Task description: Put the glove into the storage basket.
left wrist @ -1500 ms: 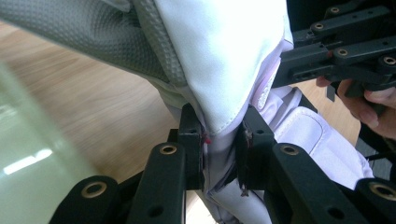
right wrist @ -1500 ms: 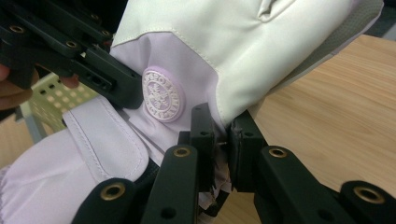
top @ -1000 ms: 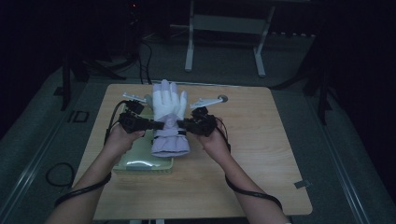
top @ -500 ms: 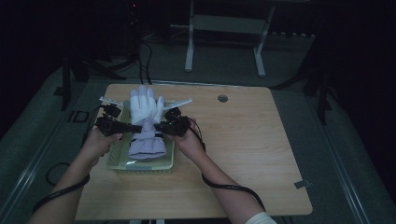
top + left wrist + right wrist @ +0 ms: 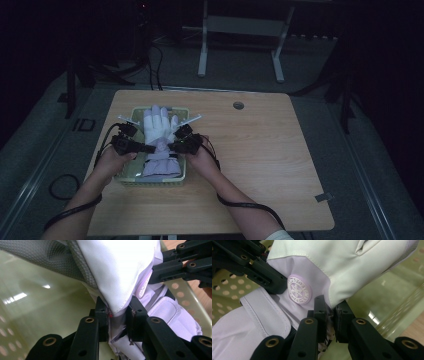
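A white and pale lilac padded fabric glove is held over a pale green perforated plastic basket that sits at the left side of the light wooden surface. The left tongs are clamped on the glove's left edge near the wrist, and the left gripper view shows the fabric pinched between the black jaws. The right tongs grip the opposite edge, closed on the fabric just beside a round lilac embossed badge. The glove's fingers point away from the person, and its cuff hangs low inside the basket.
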Motion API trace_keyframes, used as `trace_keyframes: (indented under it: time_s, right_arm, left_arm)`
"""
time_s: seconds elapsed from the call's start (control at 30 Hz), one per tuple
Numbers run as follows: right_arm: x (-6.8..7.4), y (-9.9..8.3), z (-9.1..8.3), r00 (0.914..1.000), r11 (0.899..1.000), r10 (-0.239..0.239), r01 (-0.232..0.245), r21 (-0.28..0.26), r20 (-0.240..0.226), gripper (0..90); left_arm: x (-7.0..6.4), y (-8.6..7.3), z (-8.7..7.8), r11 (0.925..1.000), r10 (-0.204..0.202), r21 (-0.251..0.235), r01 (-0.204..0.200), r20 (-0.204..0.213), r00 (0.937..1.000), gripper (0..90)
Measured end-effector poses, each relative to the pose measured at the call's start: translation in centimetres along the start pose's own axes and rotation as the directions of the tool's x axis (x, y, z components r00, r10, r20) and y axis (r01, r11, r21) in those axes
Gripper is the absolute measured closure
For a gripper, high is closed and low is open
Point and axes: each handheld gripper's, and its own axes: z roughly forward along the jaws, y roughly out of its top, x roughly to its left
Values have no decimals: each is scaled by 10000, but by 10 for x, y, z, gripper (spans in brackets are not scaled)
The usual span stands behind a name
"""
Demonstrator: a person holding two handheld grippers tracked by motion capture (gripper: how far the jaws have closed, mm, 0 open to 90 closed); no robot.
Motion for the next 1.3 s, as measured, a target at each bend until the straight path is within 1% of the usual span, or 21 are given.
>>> trace_keyframes:
  time_s: [0.07,0.1,0.13,0.17,0.2,0.23,0.33,0.4,0.47,0.57,0.6,0.63,0.7,0.73,0.8,0.87,0.9,0.97,1.07,1.17,1.3]
  right_arm:
    - [0,0,1,10000,9998,-66,65,182,41,811]
    - [1,0,2,9999,9997,-128,126,230,95,805]
    - [1,0,2,9999,9997,-128,126,230,95,805]
    - [2,0,3,9996,9992,-209,202,359,193,798]
    - [2,0,3,9996,9992,-209,202,359,193,798]
    - [2,-1,5,9996,9983,-188,175,557,229,782]
    - [-1,-2,7,9999,9977,-56,46,680,142,742]
    - [-1,-2,7,10000,9978,-17,11,659,85,723]
    - [1,1,4,9997,9980,-161,150,612,182,648]
    - [1,3,0,9991,9980,-401,394,491,132,550]
    - [1,4,-3,9988,9980,-463,456,435,160,518]
    - [0,4,-6,9987,9985,-496,492,247,151,477]
    - [-3,5,-13,9981,9981,-609,608,-99,-88,418]
    - [-4,6,-16,9978,9976,-648,644,-237,-164,386]
    - [-7,5,-23,9957,9955,-764,732,-596,-521,324]
    - [-10,3,-29,9926,9951,-785,725,-665,-924,273]
    - [-11,3,-31,9909,9950,-747,665,-751,-1121,262]
    - [-13,1,-34,9889,9947,-785,691,-766,-1265,233]
    - [-14,-2,-37,9865,9934,-1029,953,-641,-1275,199]
    - [-16,-5,-40,9843,9918,-1167,1087,-666,-1325,179]
    - [-20,-9,-46,9831,9874,-1384,1275,-942,-1199,153]
  left_arm:
    - [-1,-1,2,9999,-70,80,71,-104,9999,733]
    - [-2,-1,3,9998,65,186,-60,-252,9997,719]
    - [-2,-1,3,9998,65,186,-60,-252,9997,693]
    - [-7,-1,6,9985,352,430,-326,-611,9975,662]
    - [-7,-1,6,9985,352,430,-326,-611,9975,648]
    - [-10,0,10,9975,447,592,-394,-906,9949,626]
    - [-11,1,15,9965,248,821,-153,-1158,9930,580]
    - [-11,1,16,9960,272,877,-158,-1306,9911,545]
    - [-13,2,16,9950,328,984,-169,-1615,9863,525]
    - [-16,3,15,9939,535,1064,-306,-2194,9742,483]
    - [-17,3,14,9939,565,1055,-331,-2271,9722,476]
    - [-18,3,12,9950,619,910,-421,-2273,9719,449]
    - [-18,1,7,9969,674,523,-586,-1867,9801,340]
    - [-19,0,4,9972,721,337,-672,-1746,9820,301]
    - [-22,-2,-2,9968,783,-24,-800,-1778,9809,261]
    - [-23,-5,-6,9966,670,-362,-738,-1619,9845,231]
    - [-25,-7,-7,9954,703,-539,-795,-1553,9854,188]
    - [-30,-10,-8,9920,838,-799,-980,-1650,9827,139]
    - [-37,-14,-9,9864,865,-1254,-1058,-1505,9848,25]
    - [-46,-15,-9,9810,1101,-1390,-1350,-1735,9787,15]
    - [-56,-15,-6,9752,1300,-1579,-1552,-1590,9787,15]
